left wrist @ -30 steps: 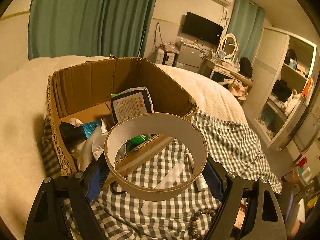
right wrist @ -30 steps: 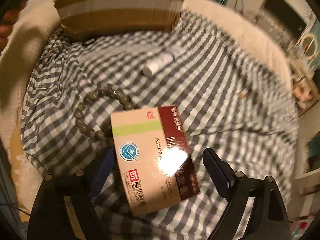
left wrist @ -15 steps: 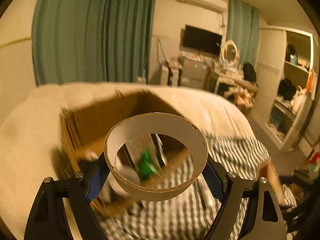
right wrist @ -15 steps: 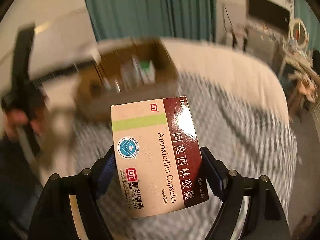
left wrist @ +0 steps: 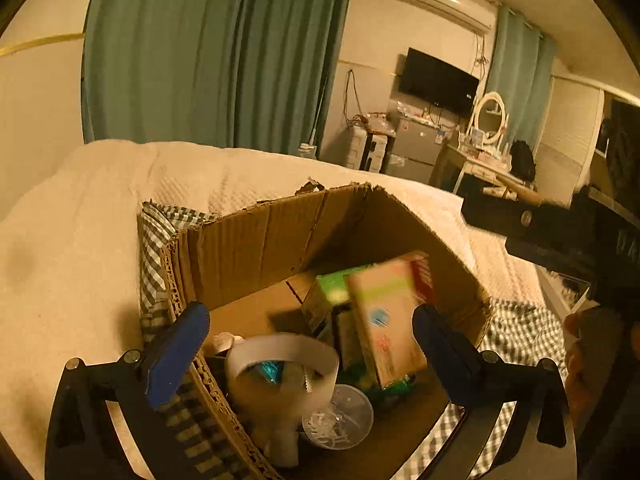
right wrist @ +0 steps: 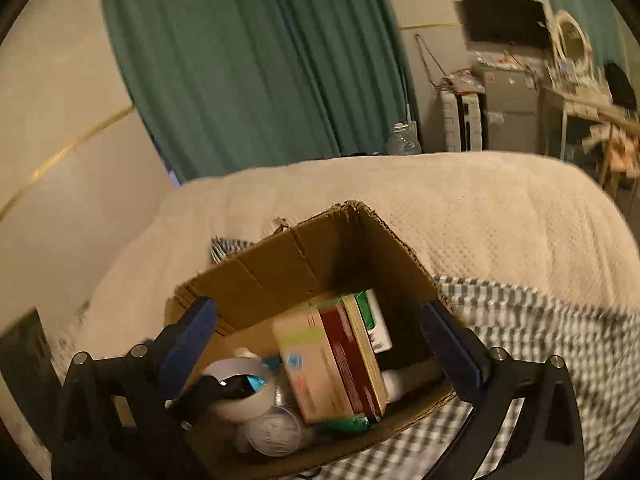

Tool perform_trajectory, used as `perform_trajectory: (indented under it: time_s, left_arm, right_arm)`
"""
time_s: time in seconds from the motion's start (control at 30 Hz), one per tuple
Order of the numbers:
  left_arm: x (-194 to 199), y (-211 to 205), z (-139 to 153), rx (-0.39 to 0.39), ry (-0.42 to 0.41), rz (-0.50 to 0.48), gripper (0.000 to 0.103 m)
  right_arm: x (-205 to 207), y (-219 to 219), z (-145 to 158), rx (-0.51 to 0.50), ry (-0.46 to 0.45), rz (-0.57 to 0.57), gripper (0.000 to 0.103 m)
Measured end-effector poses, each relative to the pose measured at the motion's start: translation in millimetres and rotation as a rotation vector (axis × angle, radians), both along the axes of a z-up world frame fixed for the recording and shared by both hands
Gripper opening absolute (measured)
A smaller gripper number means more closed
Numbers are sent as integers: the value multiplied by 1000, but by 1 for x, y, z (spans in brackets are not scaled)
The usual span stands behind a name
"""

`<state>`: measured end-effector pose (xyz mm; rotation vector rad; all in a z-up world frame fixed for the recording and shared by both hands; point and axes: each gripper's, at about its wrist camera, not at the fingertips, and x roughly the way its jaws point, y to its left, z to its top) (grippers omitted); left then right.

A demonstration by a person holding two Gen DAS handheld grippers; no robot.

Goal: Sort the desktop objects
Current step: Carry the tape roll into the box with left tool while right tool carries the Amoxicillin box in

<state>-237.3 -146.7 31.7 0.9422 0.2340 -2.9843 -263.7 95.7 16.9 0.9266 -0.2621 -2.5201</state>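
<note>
With both grippers (left wrist: 308, 334) (right wrist: 318, 334) spread empty, ring (left wrist: 282, 354) and carton (right wrist: 330, 364) are being dropped boxward (left wrist: 256, 232), possibly bouncing out.

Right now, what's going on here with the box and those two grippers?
A person is tidying small things off a bed into a cardboard box. Both grippers are open over it: the left gripper has nothing between its fingers, and a white tape ring sits blurred inside the box below it. The right gripper is empty too, with a medicine box blurred among the other items inside. Both things look just dropped in. The box stands on a checked cloth.
</note>
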Motion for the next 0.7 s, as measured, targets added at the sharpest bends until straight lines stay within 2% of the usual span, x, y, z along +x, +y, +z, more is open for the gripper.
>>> perform_trajectory:
  time_s: [0.1,0.2,0.33,0.43,0.53,0.63,0.7]
  left_arm:
    - [11,9,4,-3,-1,-12,103]
    - [34,23,11,5,3,-28,103]
    - [72,54,10,-17,-15,-83,103]
    - [93,77,-6,-69,-62,-93,103]
    - [117,96,-40,-78,-113,-86,103]
    - [124,116,-69,-94,-239,-107,103]
    - [125,123,-76,-98,-234,-114,103]
  right_arm:
    - [13,19,-3,-60,-42,-7,102]
    - [46,50,0,-55,-41,-15,102]
    - [97,100,3,3,-33,-22,102]
    - [140,134,-1,93,41,-63,103]
    - [176,164,-23,166,63,-95,103]
    - [193,177,-56,189,75,-116,103]
    - [205,182,-89,198,59,-132,103]
